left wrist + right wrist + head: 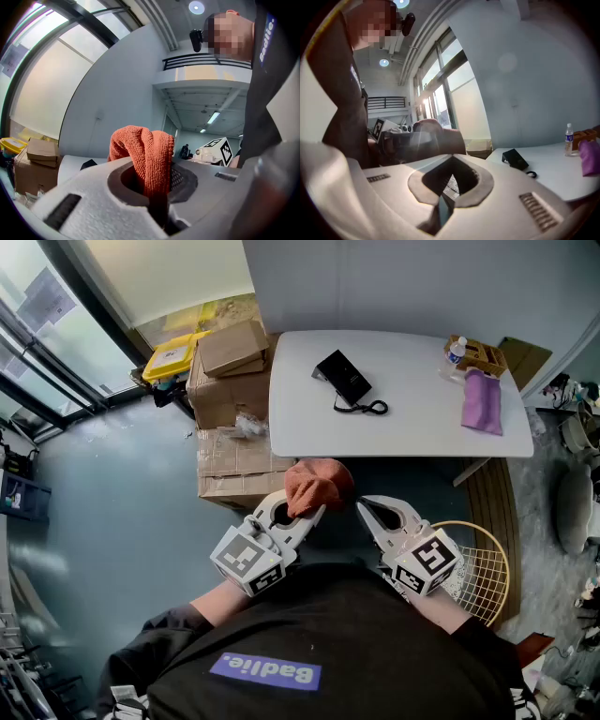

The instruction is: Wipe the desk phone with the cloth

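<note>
The black desk phone lies on the white table toward its left side, with its coiled cord beside it. An orange-red cloth is bunched at the tips of my left gripper, which is shut on it in front of the table's near edge. In the left gripper view the cloth loops up out of the left gripper. My right gripper is just to the right of the cloth, shut and holding nothing. The right gripper points toward the phone.
A purple cloth, a small bottle and a brown box sit at the table's right end. Stacked cardboard boxes and a yellow bin stand left of the table. A wire basket stands on the floor at the right.
</note>
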Demonstrator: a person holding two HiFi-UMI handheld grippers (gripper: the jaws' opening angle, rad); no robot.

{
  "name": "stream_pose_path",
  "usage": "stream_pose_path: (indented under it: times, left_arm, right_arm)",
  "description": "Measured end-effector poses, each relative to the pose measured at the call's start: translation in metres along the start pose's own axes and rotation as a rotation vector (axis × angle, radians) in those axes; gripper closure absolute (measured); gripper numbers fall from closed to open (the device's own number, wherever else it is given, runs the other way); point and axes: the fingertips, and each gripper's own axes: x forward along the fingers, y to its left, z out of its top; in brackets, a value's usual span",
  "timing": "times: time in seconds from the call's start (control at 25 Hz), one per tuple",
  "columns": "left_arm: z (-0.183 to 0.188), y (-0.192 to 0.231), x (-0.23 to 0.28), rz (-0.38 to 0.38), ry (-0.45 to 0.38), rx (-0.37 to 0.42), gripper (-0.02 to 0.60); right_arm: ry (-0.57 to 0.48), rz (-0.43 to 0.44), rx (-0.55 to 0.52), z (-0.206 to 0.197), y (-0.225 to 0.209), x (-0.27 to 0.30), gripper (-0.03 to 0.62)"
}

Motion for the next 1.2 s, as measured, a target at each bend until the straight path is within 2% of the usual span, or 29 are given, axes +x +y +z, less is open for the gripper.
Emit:
stream_pose_path:
  times: [0.6,1.0,1.2]
  left_arm:
    - [-0.006,-0.005,0.018,0.032,0.01,-0.001,0.545]
    - [-0.021,-0.009,0.045,0.112,0.014,-0.006,0.545]
    - [-0.021,0.009,0.055,0.123,0.024,-0.008,0.545]
  right_arm:
    - [-0.001,0.033,0.013,-0.002,-0.016,-0.007,0.566]
    - [-0.026,0.094,0.039,-0.012,-0.049,-0.019,0.566]
    - [-0.013,0.092,0.055,-0.016,-0.064,-0.01,0.566]
